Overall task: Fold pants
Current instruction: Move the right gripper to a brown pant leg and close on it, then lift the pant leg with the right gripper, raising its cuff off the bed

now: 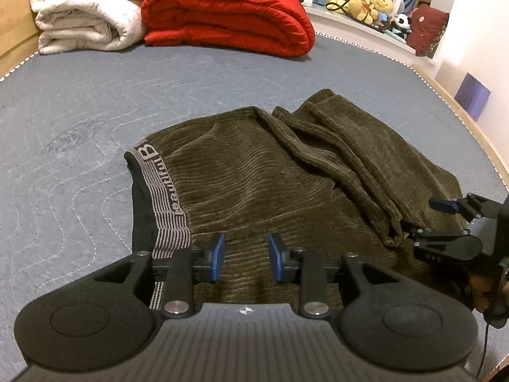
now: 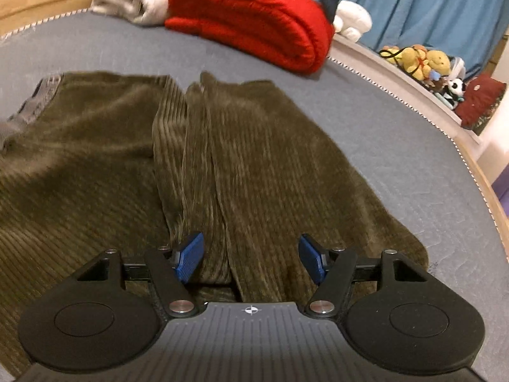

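Observation:
Olive-green corduroy pants (image 1: pixel 270 184) lie folded on the grey quilted mattress (image 1: pixel 79 121), with a grey striped waistband (image 1: pixel 165 197) at their left end. My left gripper (image 1: pixel 246 259) is open and empty, just above the near edge of the pants beside the waistband. My right gripper (image 2: pixel 251 259) is open and empty over the folded leg layers (image 2: pixel 254 165). It also shows in the left wrist view (image 1: pixel 423 219) at the right edge of the pants, where its lower finger touches the cloth.
A folded red quilt (image 1: pixel 229 12) and a folded white blanket (image 1: pixel 86 9) lie at the far end of the mattress. Stuffed toys (image 1: pixel 369 3) and a dark red cushion (image 1: pixel 426 28) sit on a ledge at the far right. A wooden bed frame (image 2: pixel 486 187) runs along the right.

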Available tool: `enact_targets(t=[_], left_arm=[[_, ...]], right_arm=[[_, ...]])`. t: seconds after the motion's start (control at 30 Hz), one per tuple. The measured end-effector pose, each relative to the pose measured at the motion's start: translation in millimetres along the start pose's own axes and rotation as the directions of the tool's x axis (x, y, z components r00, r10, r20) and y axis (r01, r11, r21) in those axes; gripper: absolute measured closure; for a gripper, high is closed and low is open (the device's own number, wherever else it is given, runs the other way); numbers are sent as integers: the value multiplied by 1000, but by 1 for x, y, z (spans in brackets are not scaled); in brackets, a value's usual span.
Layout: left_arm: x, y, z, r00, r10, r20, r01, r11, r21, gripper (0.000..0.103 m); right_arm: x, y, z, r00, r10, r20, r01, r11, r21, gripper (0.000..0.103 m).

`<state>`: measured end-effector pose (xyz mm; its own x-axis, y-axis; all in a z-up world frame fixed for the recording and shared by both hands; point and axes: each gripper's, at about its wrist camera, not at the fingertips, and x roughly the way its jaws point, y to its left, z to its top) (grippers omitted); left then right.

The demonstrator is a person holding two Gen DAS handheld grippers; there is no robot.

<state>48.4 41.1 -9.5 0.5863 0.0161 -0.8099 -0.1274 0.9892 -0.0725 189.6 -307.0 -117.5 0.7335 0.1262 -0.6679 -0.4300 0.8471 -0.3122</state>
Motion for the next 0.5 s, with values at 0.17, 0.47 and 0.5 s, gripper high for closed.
enact_targets(t=[0.17, 0.47, 0.5], left_arm=[[2, 1, 0, 999, -40, 10, 40, 999, -18, 67], [-2, 4, 1, 998, -48, 26, 49, 998, -28, 64], [-2, 4, 1, 999, -44, 27, 45, 999, -26, 64]], right_arm=[[6, 3, 1, 1000, -14, -23, 14, 1000, -21, 44], [7, -1, -3, 999, 6, -47, -7, 1000, -23, 90], [5, -2, -3, 999, 1, -40, -2, 1000, -24, 92]])
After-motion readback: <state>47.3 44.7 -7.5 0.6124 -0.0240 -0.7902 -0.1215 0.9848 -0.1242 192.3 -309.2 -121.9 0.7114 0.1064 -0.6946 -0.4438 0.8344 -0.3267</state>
